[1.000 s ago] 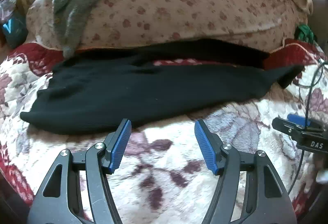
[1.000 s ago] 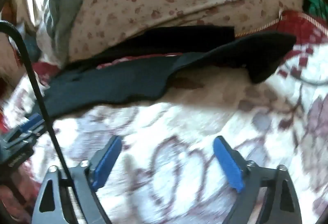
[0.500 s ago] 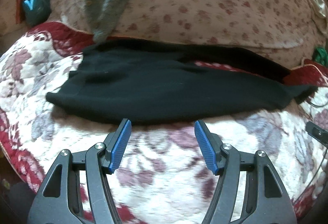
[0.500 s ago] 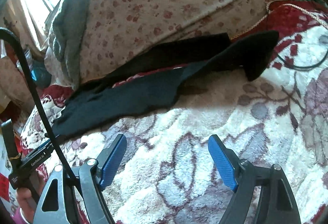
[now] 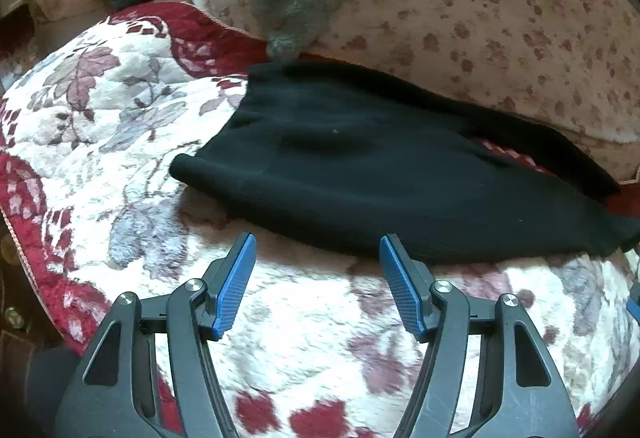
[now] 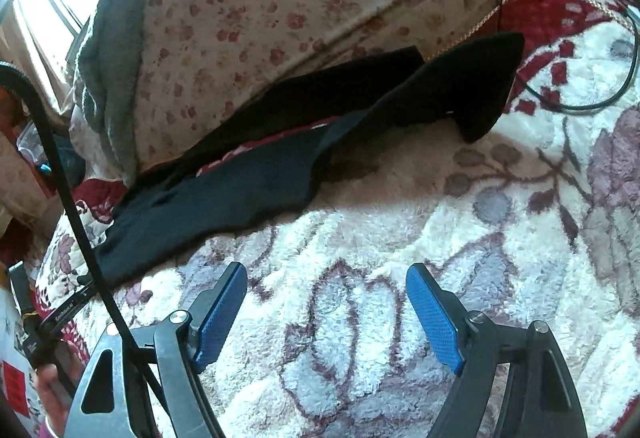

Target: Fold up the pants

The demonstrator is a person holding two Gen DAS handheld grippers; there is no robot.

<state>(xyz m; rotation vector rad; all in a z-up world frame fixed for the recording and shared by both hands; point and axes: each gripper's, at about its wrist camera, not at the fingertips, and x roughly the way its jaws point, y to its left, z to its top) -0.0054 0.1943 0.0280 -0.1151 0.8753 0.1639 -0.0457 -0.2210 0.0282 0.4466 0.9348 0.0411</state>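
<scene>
Both grippers hover empty over the floral blanket (image 5: 320,318), jaws spread wide on left gripper (image 5: 314,258) and right gripper (image 6: 326,288), nothing pinched. Black pants (image 5: 360,173) lie flat on the blanket, laid out sideways, far edge tucked against the spotted pillow (image 5: 500,17).

Risks, as a guess: blanket is plush, so a low pinch at the near hem could grab pile along with the fabric and drag both. Pants look thick, soft knit, limp; grabbing one layer only would peel the legs apart instead of folding. Far leg already splays away from the near leg, red blanket showing in the gap, so a fold from here would come out crooked. Black cable (image 6: 72,197) crosses the right wrist view and could snag.

Pants: plain black, matte, leg end (image 6: 488,85) curled up off the blanket beside the pillow.
</scene>
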